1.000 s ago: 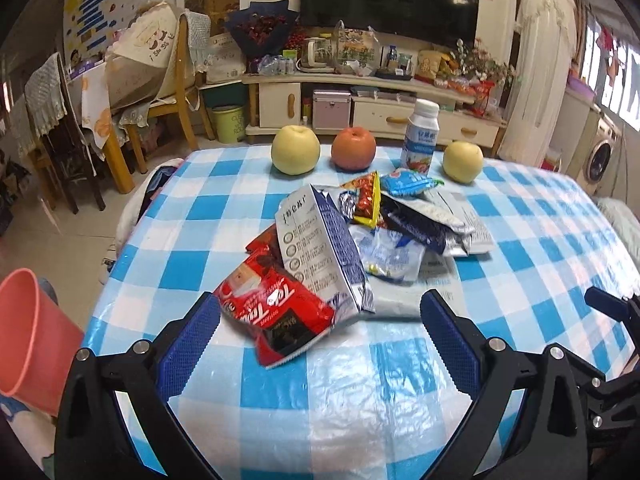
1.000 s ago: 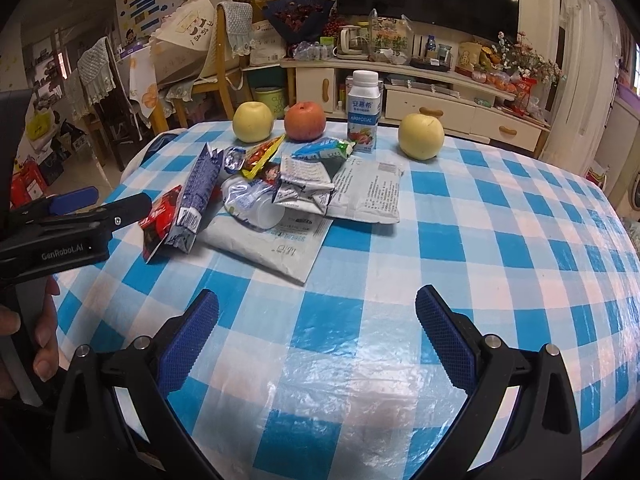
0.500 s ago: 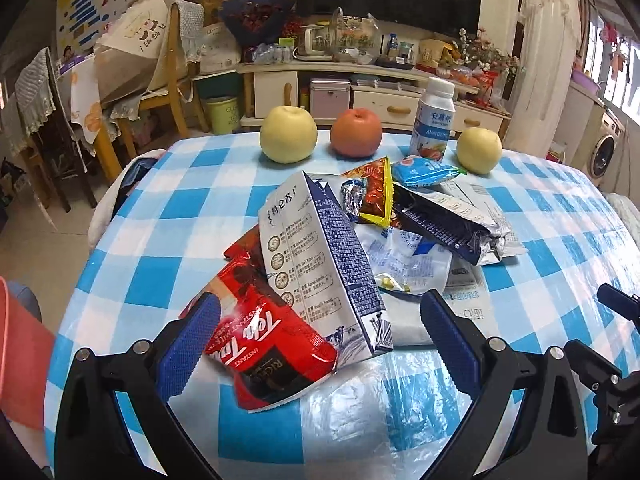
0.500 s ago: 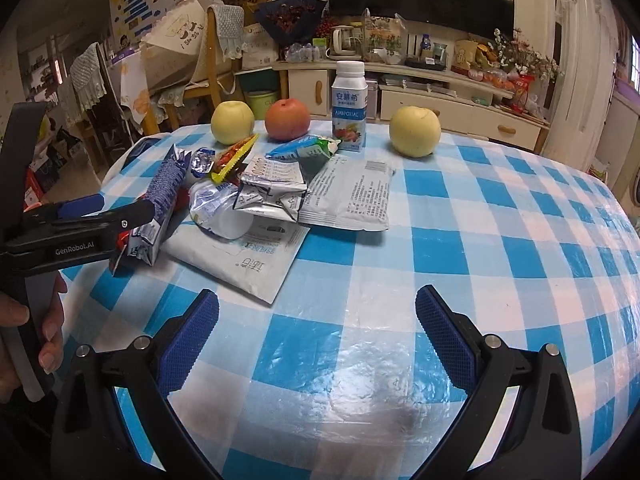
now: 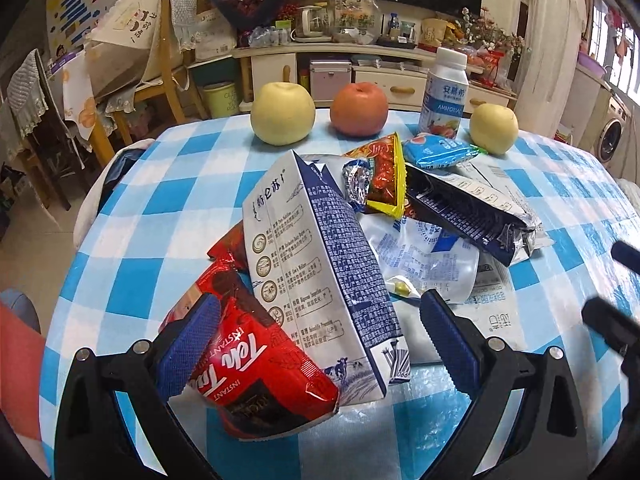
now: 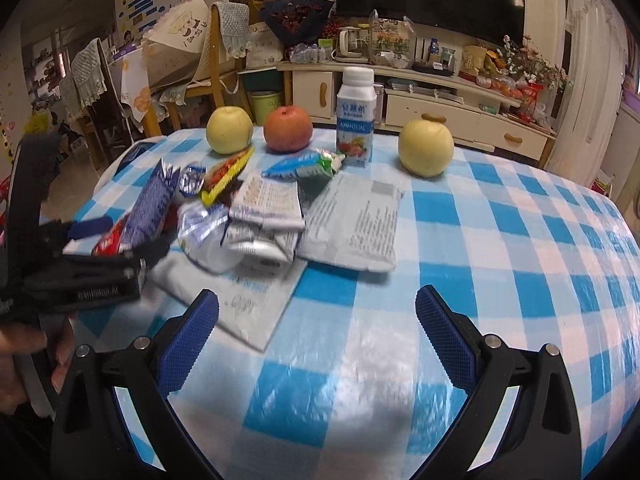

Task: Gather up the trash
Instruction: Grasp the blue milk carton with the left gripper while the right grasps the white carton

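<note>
My left gripper (image 5: 316,332), jaws apart, straddles a red packet (image 5: 256,364) and milk carton (image 5: 320,264); right gripper (image 6: 316,336) gapes empty. All trash remains on the table (image 6: 520,240).

The milk carton (image 5: 320,264) hides most of the red packet's (image 5: 256,364) upper part and the wrappers just behind it. In the right wrist view that carton (image 6: 150,204) and the left gripper (image 6: 92,248) beside it are blurred. An orange bin (image 5: 18,364) left of the carton is cut off by the picture's edge.
</note>
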`<state>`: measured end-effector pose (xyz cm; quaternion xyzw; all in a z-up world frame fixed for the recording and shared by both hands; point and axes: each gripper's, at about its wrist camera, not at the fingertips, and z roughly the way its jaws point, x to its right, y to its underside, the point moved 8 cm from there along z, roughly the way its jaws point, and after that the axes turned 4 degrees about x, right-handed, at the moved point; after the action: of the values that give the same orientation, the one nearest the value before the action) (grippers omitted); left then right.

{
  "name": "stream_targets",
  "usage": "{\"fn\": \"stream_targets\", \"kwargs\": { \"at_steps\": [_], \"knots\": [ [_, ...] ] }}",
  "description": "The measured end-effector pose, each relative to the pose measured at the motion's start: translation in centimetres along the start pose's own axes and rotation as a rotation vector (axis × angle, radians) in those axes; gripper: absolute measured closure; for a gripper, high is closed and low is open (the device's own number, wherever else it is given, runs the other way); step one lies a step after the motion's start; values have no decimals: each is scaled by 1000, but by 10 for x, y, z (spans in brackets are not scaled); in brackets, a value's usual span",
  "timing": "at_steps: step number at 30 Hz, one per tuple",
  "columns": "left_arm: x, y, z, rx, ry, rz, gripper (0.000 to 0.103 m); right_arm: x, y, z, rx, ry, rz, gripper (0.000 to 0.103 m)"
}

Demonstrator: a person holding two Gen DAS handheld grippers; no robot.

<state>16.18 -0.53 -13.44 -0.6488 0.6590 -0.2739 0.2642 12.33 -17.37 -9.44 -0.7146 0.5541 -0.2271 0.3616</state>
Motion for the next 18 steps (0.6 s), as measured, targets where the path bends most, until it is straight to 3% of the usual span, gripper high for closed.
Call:
{"fn": "stream_targets", "kwargs": {
  "at_steps": [2,4,6,9,18],
  "knots": [
    [0,0,2,-5,-1,-5,6,-2,-10,7,1,-17,-6,4],
    [-4,1,3,-8,-26,-8,24,-3,-18,16,-4,-36,-7,4],
    [-7,0,2,-11,-33,-29,32,-5,-24,24,-12,-52,0,4],
    [-10,0,4,-28,-22,-41,68,-9,-34,36,-20,-80,17,4],
    [-22,4,-3,-19,-22,-53,70,-30,-47,74,-77,-105,7,4]
  ]
}}
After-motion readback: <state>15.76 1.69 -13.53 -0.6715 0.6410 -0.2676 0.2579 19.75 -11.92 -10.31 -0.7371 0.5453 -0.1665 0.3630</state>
